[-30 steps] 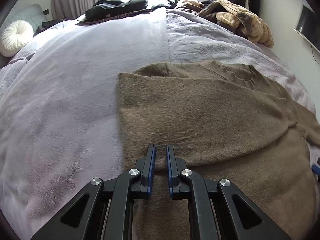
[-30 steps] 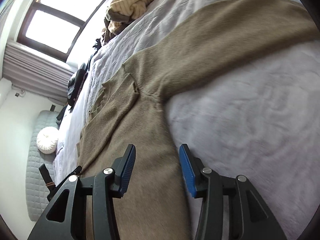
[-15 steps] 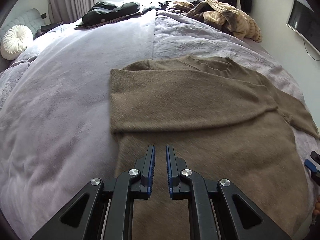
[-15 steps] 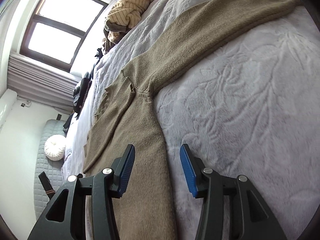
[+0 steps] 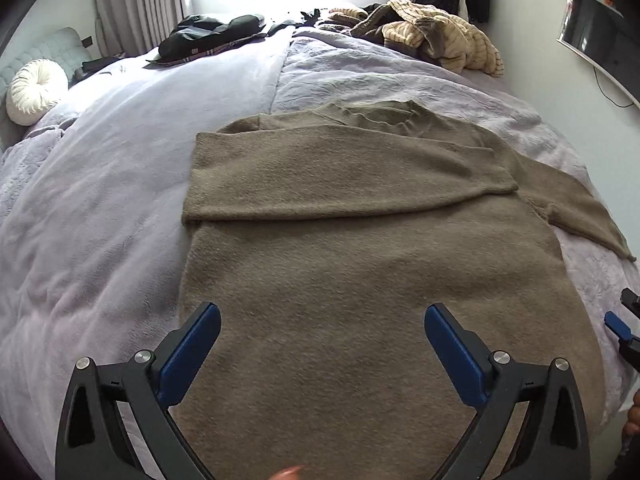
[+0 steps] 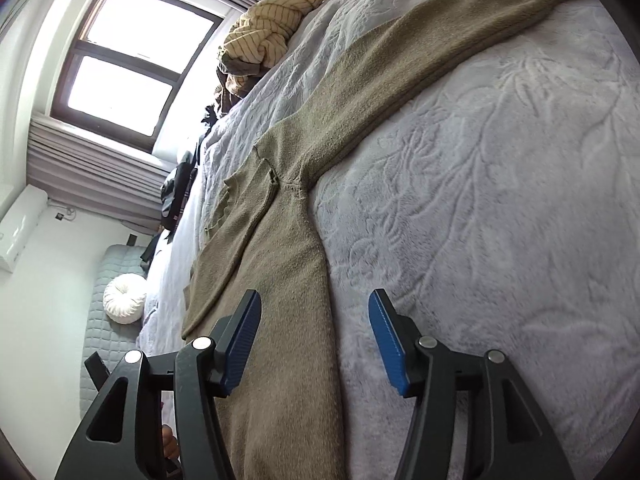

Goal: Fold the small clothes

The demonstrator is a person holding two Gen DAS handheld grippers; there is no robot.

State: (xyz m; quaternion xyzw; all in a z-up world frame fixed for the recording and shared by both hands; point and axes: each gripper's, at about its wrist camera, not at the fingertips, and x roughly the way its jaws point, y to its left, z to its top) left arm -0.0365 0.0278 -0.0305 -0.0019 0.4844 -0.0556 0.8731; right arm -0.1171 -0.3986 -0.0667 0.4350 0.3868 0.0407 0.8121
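Observation:
A brown knit sweater (image 5: 360, 272) lies flat on the lilac bedspread (image 5: 100, 208). Its left sleeve (image 5: 340, 176) is folded across the chest. Its right sleeve (image 6: 420, 48) stretches out straight over the bed. My left gripper (image 5: 322, 336) is wide open and empty, above the sweater's lower body. My right gripper (image 6: 316, 328) is open and empty over the sweater's right side edge (image 6: 320, 288), below the armpit. The right gripper's tip shows at the right edge of the left wrist view (image 5: 624, 328).
A pile of striped beige clothes (image 5: 436, 36) and dark garments (image 5: 216, 32) lie at the far side of the bed. A round white cushion (image 5: 36, 92) sits far left. A wall screen (image 5: 600, 36) hangs on the right. A window (image 6: 132, 68) is behind.
My left gripper has opened wide from nearly shut and pulled back from the folded sleeve. The right gripper stays open and has drawn back slightly along the sweater's side.

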